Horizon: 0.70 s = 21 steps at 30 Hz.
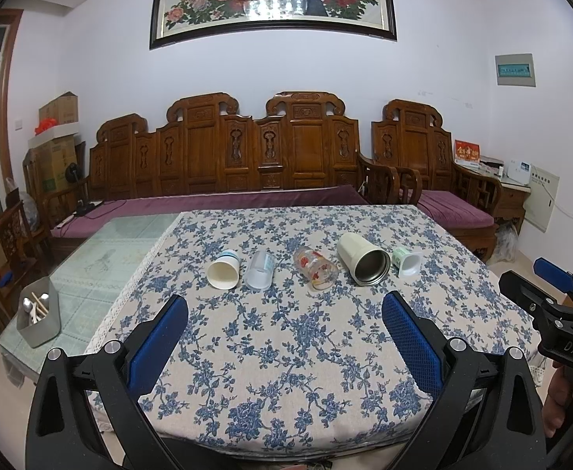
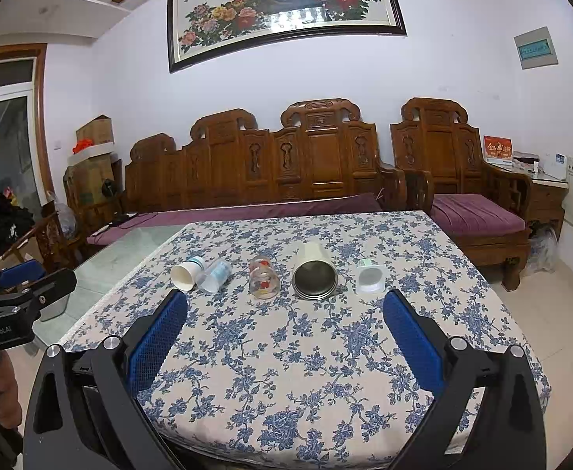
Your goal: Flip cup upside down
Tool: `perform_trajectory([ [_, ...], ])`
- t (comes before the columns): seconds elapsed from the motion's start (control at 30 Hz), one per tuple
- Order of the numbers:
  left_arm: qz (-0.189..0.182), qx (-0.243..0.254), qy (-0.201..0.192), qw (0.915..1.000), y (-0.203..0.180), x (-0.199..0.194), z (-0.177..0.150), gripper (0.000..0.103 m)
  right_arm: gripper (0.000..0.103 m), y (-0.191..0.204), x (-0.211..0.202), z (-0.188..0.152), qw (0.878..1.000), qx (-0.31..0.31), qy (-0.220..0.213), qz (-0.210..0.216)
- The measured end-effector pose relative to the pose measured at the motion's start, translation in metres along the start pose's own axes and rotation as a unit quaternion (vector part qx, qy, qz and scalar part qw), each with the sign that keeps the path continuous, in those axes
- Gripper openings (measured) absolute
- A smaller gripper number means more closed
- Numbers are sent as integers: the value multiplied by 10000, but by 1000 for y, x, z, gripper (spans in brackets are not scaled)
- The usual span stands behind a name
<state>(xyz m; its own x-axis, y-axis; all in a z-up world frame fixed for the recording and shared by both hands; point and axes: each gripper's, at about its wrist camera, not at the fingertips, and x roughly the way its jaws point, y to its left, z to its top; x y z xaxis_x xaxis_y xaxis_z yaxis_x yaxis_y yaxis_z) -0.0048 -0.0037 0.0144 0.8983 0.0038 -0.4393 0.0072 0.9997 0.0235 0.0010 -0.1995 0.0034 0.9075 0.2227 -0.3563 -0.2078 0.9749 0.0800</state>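
Several cups lie on their sides in a row on the floral tablecloth, mouths toward me: a white paper cup, a clear plastic cup, a glass with red flowers, a cream steel-lined mug and a small white-green cup. My left gripper is open and empty, short of the row. My right gripper is open and empty too, also short of it.
A grey utensil holder with chopsticks and spoons stands on the glass table left of the cloth. A carved wooden sofa with purple cushions runs behind the table. The right gripper shows at the right edge of the left view.
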Motion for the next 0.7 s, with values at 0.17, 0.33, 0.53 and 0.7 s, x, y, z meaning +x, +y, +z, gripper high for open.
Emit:
perform_trajectory([
  [0.17, 10, 3, -2, 10000, -1, 0, 1, 95, 101, 0, 0, 0, 10000, 3, 4, 3],
  [0.33, 3, 3, -4, 10000, -1, 0, 1, 95, 101, 0, 0, 0, 10000, 5, 3, 6],
  [0.53, 2, 19, 32, 10000, -1, 1, 2, 95, 101, 1, 0, 0, 10000, -1, 18, 2],
  [0.7, -14, 51, 176, 9998, -2, 14, 3, 95, 101, 0, 12, -1, 9999, 32, 95, -13],
])
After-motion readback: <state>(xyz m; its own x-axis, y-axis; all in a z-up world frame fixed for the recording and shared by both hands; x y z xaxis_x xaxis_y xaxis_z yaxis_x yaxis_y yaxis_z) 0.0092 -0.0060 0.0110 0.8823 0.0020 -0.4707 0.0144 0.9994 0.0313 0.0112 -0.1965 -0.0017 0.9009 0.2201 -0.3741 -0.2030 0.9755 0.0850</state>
